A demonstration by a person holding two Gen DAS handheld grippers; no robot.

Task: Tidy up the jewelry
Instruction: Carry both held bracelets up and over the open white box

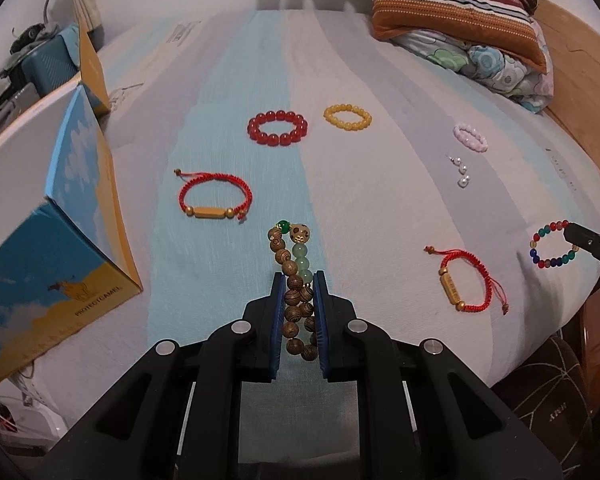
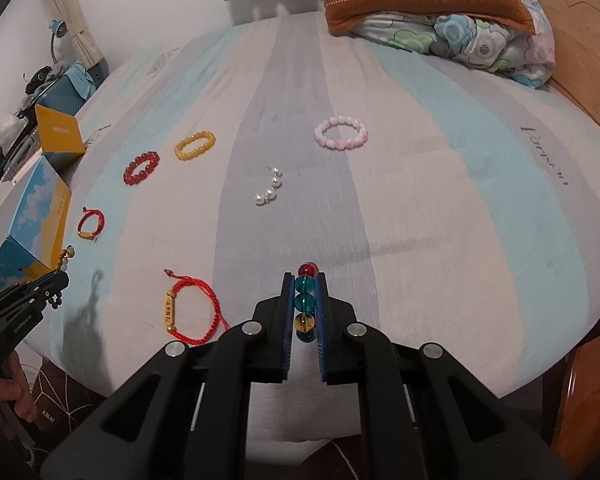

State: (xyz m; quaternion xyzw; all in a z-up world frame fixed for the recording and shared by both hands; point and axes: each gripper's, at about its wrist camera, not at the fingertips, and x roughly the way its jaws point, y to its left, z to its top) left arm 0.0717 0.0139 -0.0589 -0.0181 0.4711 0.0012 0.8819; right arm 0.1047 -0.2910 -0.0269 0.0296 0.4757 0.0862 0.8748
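Left gripper [image 1: 299,280] clenched on brown wooden-bead bracelet with green jade beads [image 1: 296,288], lifted off striped bedsheet [image 1: 380,208]; right gripper [image 2: 305,280] clamped on multicoloured glass-bead bracelet [image 2: 305,300], likewise raised; red bead bracelet [image 1: 277,128], yellow one [image 1: 348,117] lying apart, farther back.

Left tool [image 1: 298,276] clamped, tilted down; right tool [image 2: 305,276] likewise.
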